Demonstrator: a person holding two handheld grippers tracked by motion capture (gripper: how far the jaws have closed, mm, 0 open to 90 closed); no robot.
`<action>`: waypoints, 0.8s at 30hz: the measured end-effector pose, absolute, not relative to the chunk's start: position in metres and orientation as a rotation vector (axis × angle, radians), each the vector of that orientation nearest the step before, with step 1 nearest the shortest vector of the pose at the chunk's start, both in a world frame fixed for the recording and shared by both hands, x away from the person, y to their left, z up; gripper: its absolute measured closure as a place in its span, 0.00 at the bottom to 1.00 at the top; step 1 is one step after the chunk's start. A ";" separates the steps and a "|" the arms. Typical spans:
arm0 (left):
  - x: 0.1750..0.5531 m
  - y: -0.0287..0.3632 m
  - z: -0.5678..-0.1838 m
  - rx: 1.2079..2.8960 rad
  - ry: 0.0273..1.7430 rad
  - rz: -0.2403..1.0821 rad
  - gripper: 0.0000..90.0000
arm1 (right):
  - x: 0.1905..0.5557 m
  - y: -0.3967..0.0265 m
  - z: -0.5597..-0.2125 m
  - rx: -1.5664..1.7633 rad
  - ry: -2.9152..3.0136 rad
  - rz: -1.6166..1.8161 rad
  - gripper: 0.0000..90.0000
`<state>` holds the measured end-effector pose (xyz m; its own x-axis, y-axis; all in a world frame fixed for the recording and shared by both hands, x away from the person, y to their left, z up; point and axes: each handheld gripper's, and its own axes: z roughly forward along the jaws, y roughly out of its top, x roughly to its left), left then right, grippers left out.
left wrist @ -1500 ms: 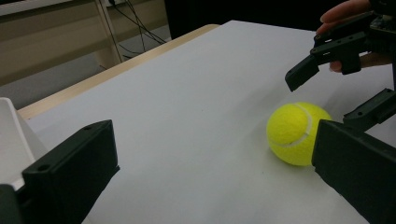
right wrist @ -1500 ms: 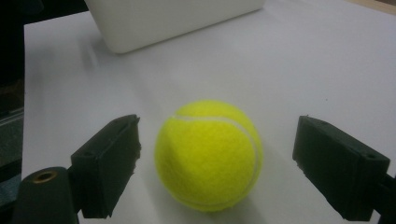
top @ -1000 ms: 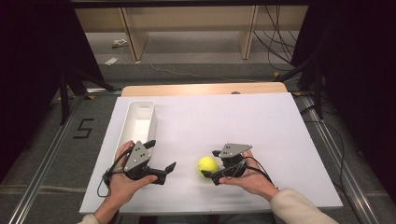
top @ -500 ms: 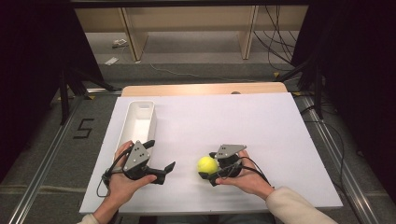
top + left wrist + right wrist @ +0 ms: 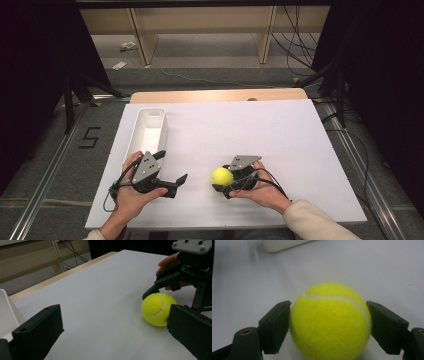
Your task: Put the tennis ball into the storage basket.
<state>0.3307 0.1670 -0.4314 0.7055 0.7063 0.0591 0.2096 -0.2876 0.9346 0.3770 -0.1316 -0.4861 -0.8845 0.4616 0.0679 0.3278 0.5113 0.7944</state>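
The tennis ball (image 5: 222, 176) sits on the white table (image 5: 280, 145), near its front edge and well to the right of the white bin (image 5: 148, 131). The right gripper (image 5: 224, 185) comes at the ball from the ball's right side, and its jaws have just been closing with the ball between them. In the right gripper view both black pads lie flat against the ball's flanks, so the ball is grasped, though it looks as if it is resting on the table rather than lifted; the close view is too tight to be sure.

The left gripper (image 5: 176, 183) hangs to the left of the ball, just in front of the bin's near end, well apart from the ball. Its jaws stand wide and hold nothing.

Nothing lies between the ball and the bin, just bare tabletop. Beyond the table's far edge a strip of wooden board (image 5: 215, 95) shows, and past that grey floor with wooden shelving legs and loose cables.
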 end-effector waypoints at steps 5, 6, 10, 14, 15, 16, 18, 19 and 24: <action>0.330 0.167 -0.431 1.835 0.718 0.574 0.00 | 0.378 -0.131 -0.487 0.691 2.600 1.301 0.28; 0.330 0.167 -0.431 1.835 0.718 0.575 0.00 | 0.378 -0.131 -0.486 0.692 2.602 1.297 0.28; 0.329 0.167 -0.431 1.835 0.715 0.574 0.00 | 0.378 -0.131 -0.485 0.681 2.609 1.286 0.29; 0.328 0.168 -0.431 1.834 0.714 0.575 0.00 | 0.379 -0.132 -0.484 0.687 2.614 1.289 0.29; 0.328 0.168 -0.431 1.834 0.715 0.575 0.00 | 0.379 -0.132 -0.483 0.689 2.613 1.287 0.29; 0.328 0.168 -0.431 1.834 0.714 0.574 0.00 | 0.379 -0.132 -0.483 0.687 2.608 1.287 0.29; 0.328 0.168 -0.431 1.834 0.714 0.573 0.00 | 0.379 -0.132 -0.481 0.685 2.597 1.295 0.29; 0.328 0.168 -0.430 1.832 0.714 0.574 0.00 | 0.379 -0.132 -0.480 0.685 2.594 1.297 0.29; 0.327 0.168 -0.430 1.831 0.714 0.575 0.00 | 0.380 -0.133 -0.475 0.679 2.557 1.319 0.29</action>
